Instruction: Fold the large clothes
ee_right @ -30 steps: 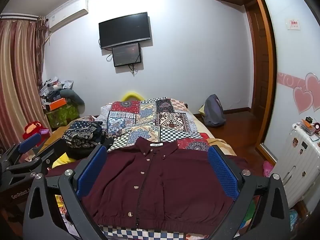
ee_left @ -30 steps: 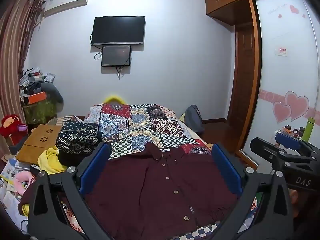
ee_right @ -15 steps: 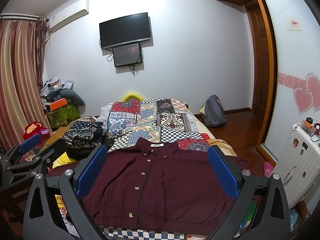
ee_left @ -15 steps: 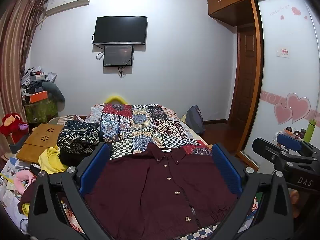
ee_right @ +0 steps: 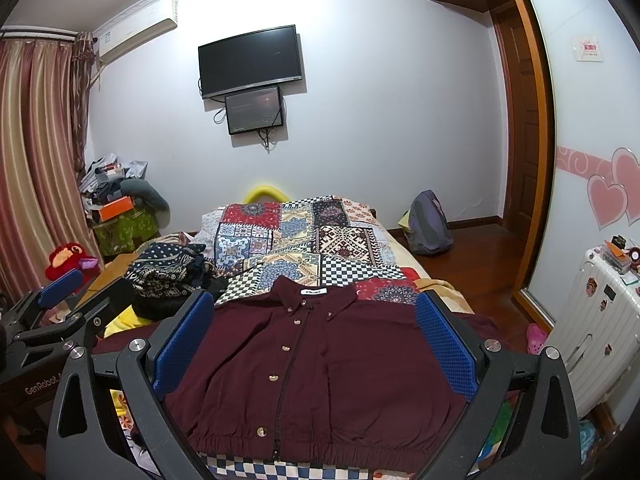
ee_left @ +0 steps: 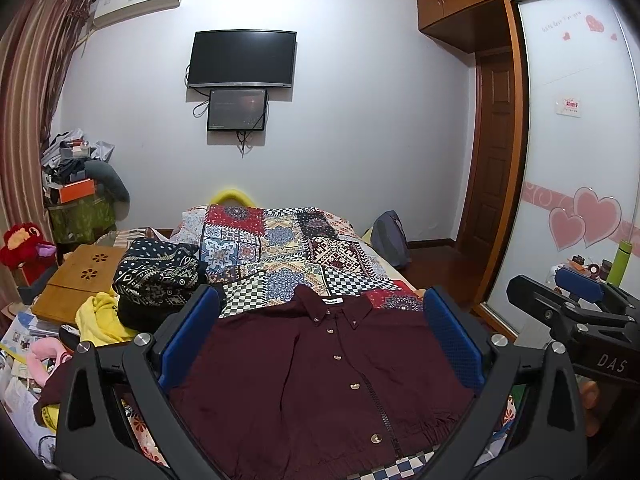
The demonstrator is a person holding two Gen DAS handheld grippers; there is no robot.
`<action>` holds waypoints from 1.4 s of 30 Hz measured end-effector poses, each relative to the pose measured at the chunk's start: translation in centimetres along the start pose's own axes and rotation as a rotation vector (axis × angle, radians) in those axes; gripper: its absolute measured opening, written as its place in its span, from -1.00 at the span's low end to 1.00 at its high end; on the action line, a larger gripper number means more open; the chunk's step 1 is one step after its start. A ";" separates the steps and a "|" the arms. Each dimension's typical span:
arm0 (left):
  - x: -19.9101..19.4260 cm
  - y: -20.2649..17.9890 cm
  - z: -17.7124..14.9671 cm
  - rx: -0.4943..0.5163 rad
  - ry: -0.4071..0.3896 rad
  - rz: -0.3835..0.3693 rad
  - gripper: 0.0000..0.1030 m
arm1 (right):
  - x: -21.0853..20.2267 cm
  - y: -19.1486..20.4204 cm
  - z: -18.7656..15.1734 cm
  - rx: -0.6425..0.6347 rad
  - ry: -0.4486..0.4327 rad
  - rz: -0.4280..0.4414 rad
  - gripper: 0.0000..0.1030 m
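A dark maroon button-front jacket [ee_left: 320,376] lies flat, front up, on the near end of the bed, collar away from me; it also shows in the right wrist view [ee_right: 320,368]. My left gripper [ee_left: 320,320] is open and empty, held above the jacket near its hem. My right gripper [ee_right: 314,320] is open and empty, also above the jacket. The right gripper shows at the right edge of the left wrist view [ee_left: 576,308]; the left gripper shows at the left edge of the right wrist view [ee_right: 64,304].
A patchwork quilt [ee_left: 280,248] covers the bed beyond the jacket. A pile of patterned dark clothes [ee_left: 156,276] and a yellow garment [ee_left: 96,316] lie left. A wooden tray [ee_left: 76,280], a backpack [ee_right: 428,224], a white suitcase [ee_right: 592,320] and a wardrobe [ee_left: 568,152] surround the bed.
Both views have shifted slightly; the jacket sits a little lower and further in the left wrist view. Both grippers stay open and empty.
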State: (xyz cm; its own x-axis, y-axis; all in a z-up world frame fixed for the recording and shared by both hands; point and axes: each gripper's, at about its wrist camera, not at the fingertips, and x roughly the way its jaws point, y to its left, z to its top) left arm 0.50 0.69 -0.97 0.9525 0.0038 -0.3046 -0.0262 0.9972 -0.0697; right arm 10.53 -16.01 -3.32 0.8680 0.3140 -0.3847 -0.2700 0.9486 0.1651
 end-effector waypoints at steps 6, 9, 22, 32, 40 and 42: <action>0.1 0.0 0.1 0.001 0.003 -0.001 1.00 | -0.1 -0.1 0.1 0.001 0.002 0.003 0.95; 0.1 -0.1 0.0 0.001 0.004 -0.002 1.00 | -0.1 -0.1 0.1 0.002 0.002 0.003 0.95; 0.4 0.1 -0.3 -0.004 0.004 0.000 1.00 | 0.3 -0.6 0.0 0.011 0.010 0.004 0.95; 0.4 0.3 -0.2 -0.009 0.011 0.000 1.00 | 0.4 -0.7 0.0 0.010 0.011 0.004 0.95; 0.7 0.6 -0.1 -0.015 0.020 0.007 1.00 | 1.2 -0.8 -0.4 0.022 0.033 0.004 0.95; 1.1 0.8 0.0 -0.021 0.027 0.010 1.00 | 1.7 -0.8 -0.4 0.025 0.042 0.005 0.95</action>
State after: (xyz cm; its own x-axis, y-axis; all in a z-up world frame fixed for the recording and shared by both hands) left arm 1.56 1.49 -1.42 0.9437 0.0117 -0.3307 -0.0424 0.9954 -0.0858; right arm 12.06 -16.27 -4.46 0.8485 0.3202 -0.4213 -0.2630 0.9460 0.1895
